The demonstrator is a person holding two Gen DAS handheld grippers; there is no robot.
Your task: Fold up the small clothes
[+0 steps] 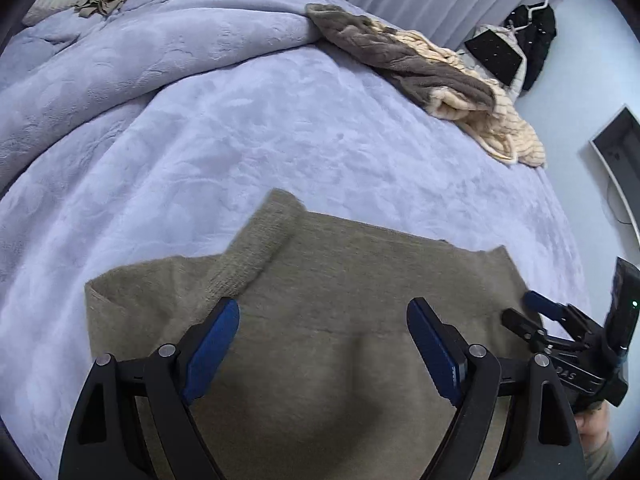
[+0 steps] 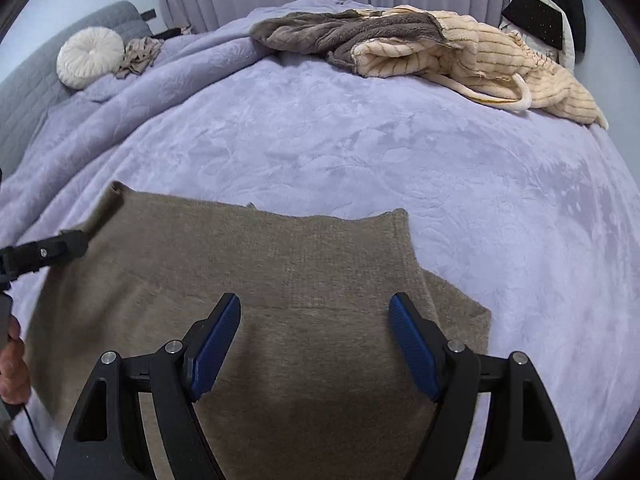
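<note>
A bed covered by a plush lavender blanket carries everything. A flat khaki knitted garment lies spread on its near part. Toward the far edge rests a rumpled grey-and-cream striped fleece robe. At the far left sit a round white ribbed cushion and, touching it, a small crumpled beige cloth.

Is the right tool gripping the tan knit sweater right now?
No, the right tool hangs wide open above the tan knit sweater, holding nothing.
</note>
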